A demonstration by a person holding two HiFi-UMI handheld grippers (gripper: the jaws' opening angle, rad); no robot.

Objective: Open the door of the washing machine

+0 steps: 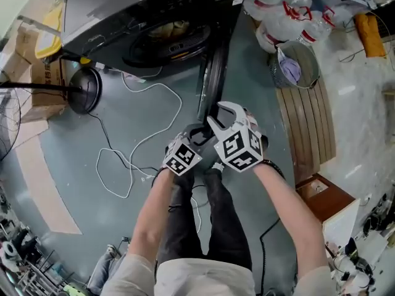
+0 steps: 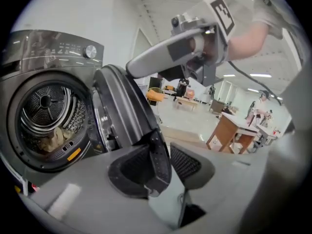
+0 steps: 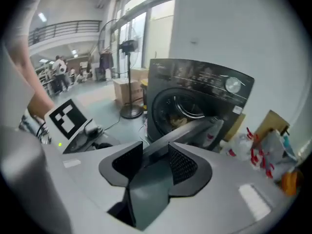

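The dark washing machine (image 1: 154,17) stands at the top of the head view. Its round door (image 1: 213,79) is swung open and seen edge-on. In the left gripper view the door (image 2: 122,111) stands out to the right of the open drum (image 2: 46,111), with laundry (image 2: 51,140) inside. My left gripper (image 1: 197,131) hangs just below the door's free edge. Its jaws (image 2: 168,162) are open and empty. My right gripper (image 1: 225,119) is beside it, jaws wide. The door's edge (image 3: 190,133) shows in line with their gap (image 3: 156,162); I cannot tell whether it touches.
A white cable (image 1: 133,159) loops over the floor left of my legs. A fan base (image 1: 83,90) and cardboard boxes (image 1: 37,79) stand at the left. At the right are a bin (image 1: 296,66), water bottles (image 1: 284,11) and a slatted wooden bench (image 1: 305,128).
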